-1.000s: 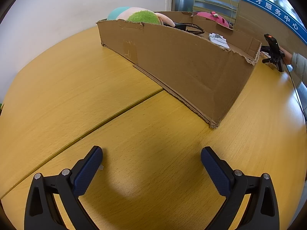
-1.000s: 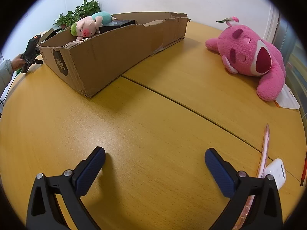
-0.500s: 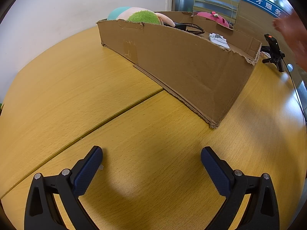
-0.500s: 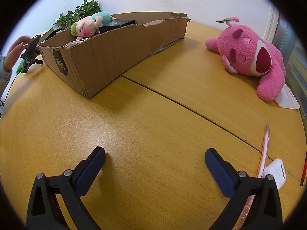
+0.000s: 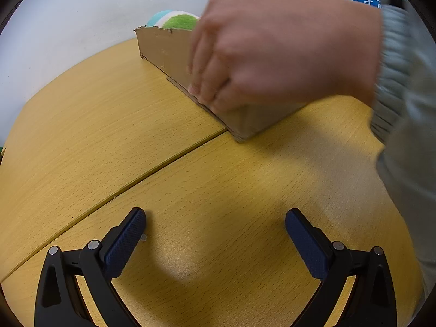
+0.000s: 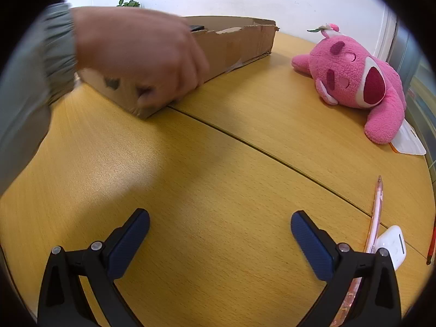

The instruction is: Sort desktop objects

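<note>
Wooden table (image 6: 218, 169), pink plush (image 6: 354, 81) beyond right tongs (image 6: 220, 231)

A bare hand (image 5: 275, 51) in a grey-green sleeve (image 5: 395, 62) now fills the upper right of your left wrist view; it was a small shape at the far right edge of the tabletop (image 5: 109, 125) half a second ago. It now blocks most of the cardboard box (image 5: 163, 49), including the box contents and the black camera stand seen earlier. In your right wrist view the same hand (image 6: 136, 57) has moved in from the far left edge and now covers the near corner of the box (image 6: 234, 46), hiding the plush doll visible there earlier. The hand is motion-blurred in both views.
</note>
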A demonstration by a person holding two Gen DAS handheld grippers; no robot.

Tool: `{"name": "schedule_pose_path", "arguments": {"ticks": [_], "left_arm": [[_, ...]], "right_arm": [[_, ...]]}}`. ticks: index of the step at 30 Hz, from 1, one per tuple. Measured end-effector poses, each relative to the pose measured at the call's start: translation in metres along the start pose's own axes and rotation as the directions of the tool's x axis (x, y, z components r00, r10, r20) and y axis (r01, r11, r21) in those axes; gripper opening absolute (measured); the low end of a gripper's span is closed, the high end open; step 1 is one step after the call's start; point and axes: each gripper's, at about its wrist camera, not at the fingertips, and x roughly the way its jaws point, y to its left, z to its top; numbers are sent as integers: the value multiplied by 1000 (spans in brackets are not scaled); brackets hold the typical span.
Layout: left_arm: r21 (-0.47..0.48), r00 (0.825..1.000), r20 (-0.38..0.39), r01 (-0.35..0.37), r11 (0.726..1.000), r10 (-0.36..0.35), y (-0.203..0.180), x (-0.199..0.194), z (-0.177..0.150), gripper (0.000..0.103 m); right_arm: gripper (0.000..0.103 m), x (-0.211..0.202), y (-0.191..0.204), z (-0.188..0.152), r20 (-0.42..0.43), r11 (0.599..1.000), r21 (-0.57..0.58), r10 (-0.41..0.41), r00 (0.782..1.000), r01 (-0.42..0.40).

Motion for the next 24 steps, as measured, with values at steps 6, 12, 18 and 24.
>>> {"name": "schedule_pose_path", "arguments": {"ticks": [6, 12, 18, 24], "left_arm": [[0, 1000, 0, 0, 1000, 0, 0, 0, 0, 103], [1, 1000, 0, 0, 1000, 0, 0, -1, 1, 103], [1, 1000, 0, 0, 1000, 0, 0, -2, 2, 103], [1, 1000, 0, -1, 1000, 1, 0, -3, 4, 103]], "right_arm": [[103, 0, 0, 0, 0, 1000, 0, 1, 1000, -1], [103, 0, 0, -1, 0, 1000, 0, 1, 1000, -1], [103, 0, 0, -1, 1, 1000, 0, 2, 1000, -2], [103, 0, -1, -1, 1, 1000, 0, 2, 1000, -2]]}}
